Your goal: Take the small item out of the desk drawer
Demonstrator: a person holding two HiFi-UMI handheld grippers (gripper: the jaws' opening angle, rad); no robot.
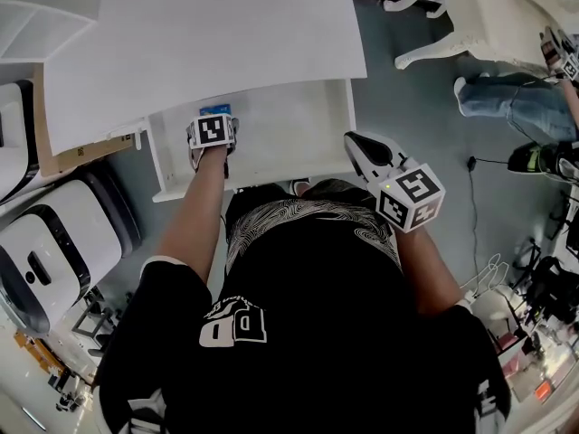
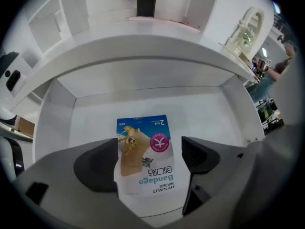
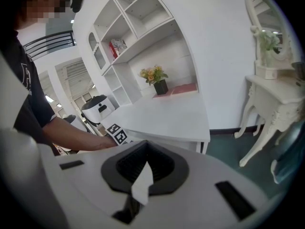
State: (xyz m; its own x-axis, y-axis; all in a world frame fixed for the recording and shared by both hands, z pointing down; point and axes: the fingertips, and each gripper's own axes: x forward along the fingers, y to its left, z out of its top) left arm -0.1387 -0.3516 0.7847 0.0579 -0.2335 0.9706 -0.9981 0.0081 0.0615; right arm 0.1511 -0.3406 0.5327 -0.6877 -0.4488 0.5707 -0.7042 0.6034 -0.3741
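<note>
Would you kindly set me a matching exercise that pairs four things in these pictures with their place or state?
Things:
1. bandage packet
2. left gripper
3. right gripper
4. potted plant

Place or state:
A. jaws together, held outside the drawer
B. stands at the back of the desktop
C. lies flat on the drawer floor
D. jaws wide apart, one either side of the packet

Pairs: 1-C; 2-D; 3-A; 4-B
</note>
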